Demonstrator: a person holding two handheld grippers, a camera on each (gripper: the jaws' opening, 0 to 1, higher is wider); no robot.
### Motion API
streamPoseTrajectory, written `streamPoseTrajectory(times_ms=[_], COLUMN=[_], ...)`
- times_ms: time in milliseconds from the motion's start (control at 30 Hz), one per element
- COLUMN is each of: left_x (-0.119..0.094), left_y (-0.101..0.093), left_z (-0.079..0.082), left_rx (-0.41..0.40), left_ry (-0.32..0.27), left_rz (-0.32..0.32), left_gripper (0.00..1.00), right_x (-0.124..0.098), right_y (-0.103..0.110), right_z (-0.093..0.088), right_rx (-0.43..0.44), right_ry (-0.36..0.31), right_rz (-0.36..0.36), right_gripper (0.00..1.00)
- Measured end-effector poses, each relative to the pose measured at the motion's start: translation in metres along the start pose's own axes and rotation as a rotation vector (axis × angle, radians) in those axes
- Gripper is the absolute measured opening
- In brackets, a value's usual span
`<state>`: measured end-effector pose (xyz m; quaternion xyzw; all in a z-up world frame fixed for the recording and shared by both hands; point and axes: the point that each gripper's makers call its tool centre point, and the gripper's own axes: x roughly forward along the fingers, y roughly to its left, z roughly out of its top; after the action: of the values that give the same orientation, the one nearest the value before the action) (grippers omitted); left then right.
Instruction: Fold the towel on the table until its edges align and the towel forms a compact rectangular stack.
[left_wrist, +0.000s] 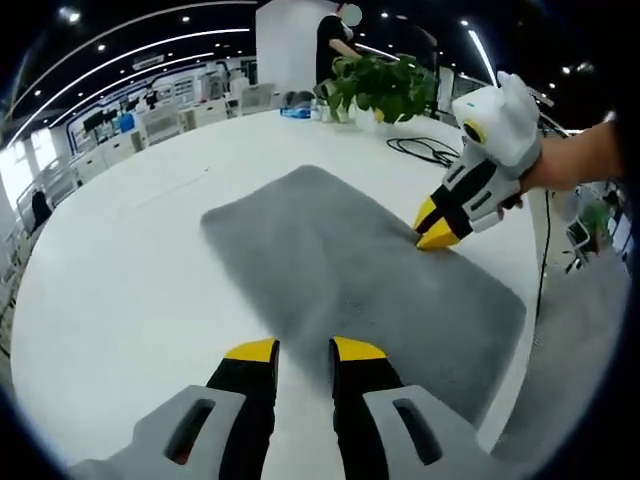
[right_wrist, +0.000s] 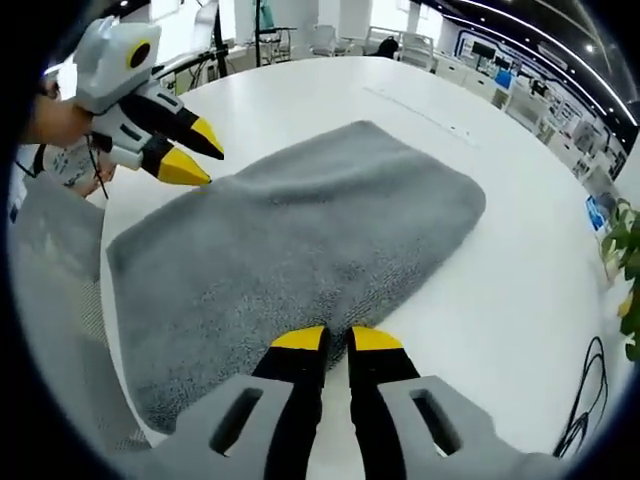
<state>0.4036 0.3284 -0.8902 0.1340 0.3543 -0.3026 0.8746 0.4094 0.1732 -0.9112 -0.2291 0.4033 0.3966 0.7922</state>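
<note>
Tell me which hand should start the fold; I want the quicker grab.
Probably right: the right tongs are nearly closed, with their tips at the towel's long edge, whereas the left tongs stand open, apparently raised over the opposite edge.

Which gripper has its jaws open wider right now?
The left gripper: its yellow tips stand clearly apart over the grey towel. The right gripper shows only a thin slit, at the towel's edge.

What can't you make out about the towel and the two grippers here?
- Left gripper view: the towel's near edge, behind the left gripper.
- Right gripper view: whether the right gripper pinches towel; its tips cover the edge.
- Left gripper view: the plant's pot, too small.
</note>
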Motion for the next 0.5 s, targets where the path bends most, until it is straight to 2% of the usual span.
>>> streamPoseTrajectory(times_ms=[267,500], left_x=[0.017,0.017], left_y=[0.012,0.012], left_z=[-0.011,-0.012], left_rx=[0.027,0.008], left_ry=[0.048,0.032], left_rz=[0.036,0.047], left_gripper=[0.2,0.21], right_x=[0.0,0.0], right_y=[0.0,0.001], right_z=[-0.002,-0.001], right_rx=[-0.004,-0.014], right_ry=[-0.036,-0.027], right_rz=[-0.007,-0.01], right_gripper=[0.06,0.06])
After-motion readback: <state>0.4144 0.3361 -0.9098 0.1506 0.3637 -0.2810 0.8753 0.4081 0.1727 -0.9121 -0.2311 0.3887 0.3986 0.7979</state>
